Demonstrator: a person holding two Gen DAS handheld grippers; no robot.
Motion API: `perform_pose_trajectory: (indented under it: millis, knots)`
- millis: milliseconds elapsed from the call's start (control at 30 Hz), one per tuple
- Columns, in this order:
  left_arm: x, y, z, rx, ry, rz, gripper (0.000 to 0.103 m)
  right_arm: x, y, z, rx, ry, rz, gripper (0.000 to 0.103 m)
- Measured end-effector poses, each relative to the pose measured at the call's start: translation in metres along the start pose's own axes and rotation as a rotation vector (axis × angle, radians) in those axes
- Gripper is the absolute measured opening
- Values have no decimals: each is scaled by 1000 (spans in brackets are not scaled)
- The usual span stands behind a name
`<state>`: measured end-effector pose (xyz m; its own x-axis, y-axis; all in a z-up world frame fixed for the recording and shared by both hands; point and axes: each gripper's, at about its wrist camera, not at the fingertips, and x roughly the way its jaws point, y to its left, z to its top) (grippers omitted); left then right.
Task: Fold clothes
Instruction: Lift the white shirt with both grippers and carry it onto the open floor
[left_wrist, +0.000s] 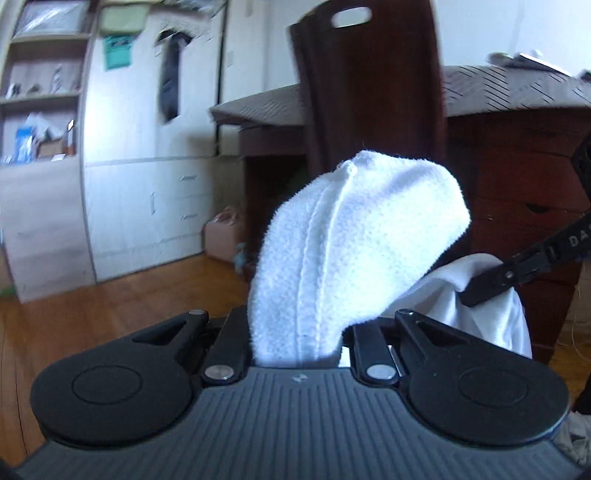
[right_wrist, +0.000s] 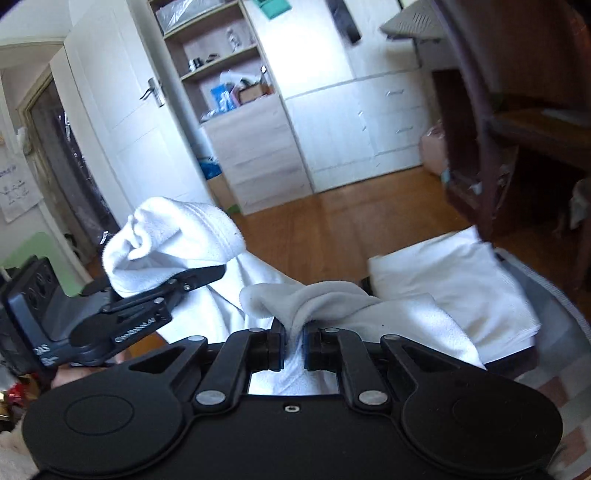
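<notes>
The left gripper (right_wrist: 207, 275) is clamped on a bunched edge of the white fleece garment (right_wrist: 177, 236), holding it up in the air above the wooden floor (right_wrist: 332, 229). To its right, the right gripper (right_wrist: 293, 345) is pinched shut on another fold of that cloth. Judging from this, folding has barely begun: the garment hangs crumpled between them and nothing is yet laid flat or creased.

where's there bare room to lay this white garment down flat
Bare wooden floor lies between the white drawer units and the dark wooden desk. It is crowded near the right gripper, where folded white cloth already lies.
</notes>
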<state>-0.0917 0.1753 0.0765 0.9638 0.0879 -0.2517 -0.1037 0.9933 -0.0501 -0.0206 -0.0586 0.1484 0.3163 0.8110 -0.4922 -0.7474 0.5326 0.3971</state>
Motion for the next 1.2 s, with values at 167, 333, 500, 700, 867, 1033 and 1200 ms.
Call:
perform_pose_trajectory:
  millis: [167, 333, 500, 700, 867, 1033, 1200]
  knots:
    - [-26, 46, 12, -51, -82, 70, 14, 37, 32, 12, 31, 77, 115, 11]
    - [-48, 91, 34, -98, -171, 162, 14, 65, 74, 46, -46, 108, 124, 11]
    - [-63, 129, 36, -95, -202, 252, 14, 107, 96, 80, -163, 129, 50, 11]
    - [-88, 173, 37, -102, -228, 404, 14, 151, 116, 93, -179, 153, 78, 11]
    - [-101, 215, 64, -122, -267, 506, 14, 182, 146, 128, -239, 137, 73, 10]
    - [-117, 249, 79, -134, -328, 626, 14, 198, 183, 182, -337, -4, 70, 10]
    - [-99, 303, 32, -329, -190, 593, 16, 232, 198, 174, -459, -6, 130, 11]
